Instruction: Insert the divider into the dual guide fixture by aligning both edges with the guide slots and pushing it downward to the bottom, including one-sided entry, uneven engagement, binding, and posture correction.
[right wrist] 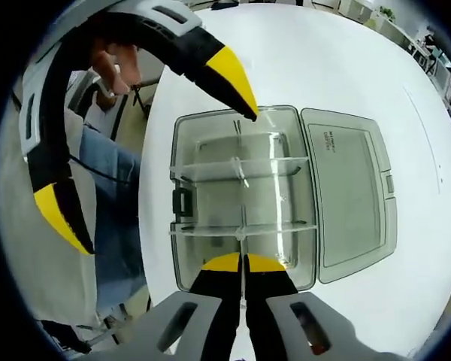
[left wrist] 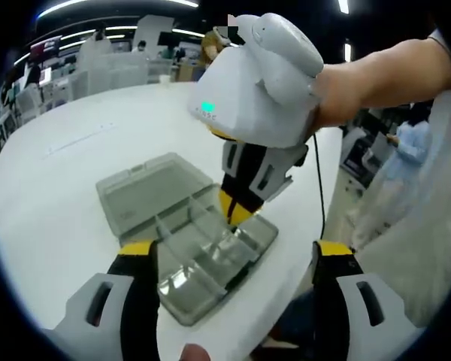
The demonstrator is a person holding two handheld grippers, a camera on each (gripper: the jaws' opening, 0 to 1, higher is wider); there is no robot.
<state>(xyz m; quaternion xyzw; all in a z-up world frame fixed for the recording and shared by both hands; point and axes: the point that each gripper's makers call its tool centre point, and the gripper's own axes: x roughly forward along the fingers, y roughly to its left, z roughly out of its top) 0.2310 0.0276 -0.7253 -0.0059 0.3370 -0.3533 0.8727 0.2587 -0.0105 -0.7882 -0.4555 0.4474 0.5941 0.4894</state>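
We take the clear compartment box (right wrist: 244, 199) as our landmark; it sits open on the white table (right wrist: 286, 53), its lid (right wrist: 349, 195) lying flat on the side away from the table edge.

In the right gripper view, our right gripper (right wrist: 245, 263) has its yellow tips nearly together over the box wall nearest that camera. A thin clear divider (right wrist: 243, 226) seems to rise from between the tips and run along the middle of the box, though clear plastic on clear plastic makes that grip hard to confirm. Two cross dividers (right wrist: 244, 165) already stand in the box.

Our left gripper (left wrist: 233, 259) is spread wide in its own view, holding nothing, and hangs over the table-edge side of the box. In the right gripper view one of its yellow tips comes close to the far wall of the box.

What worries us:
- Only the near end of the divider is held, so that edge could enter its slot first while the far edge rides high. Pushing down then would bind it.
- The strip is thin, so force on a cocked divider could bow it or knock a cross divider.
- Nothing is steadying the box, and it lies close to the table edge, so a hard push could slide or tip it.
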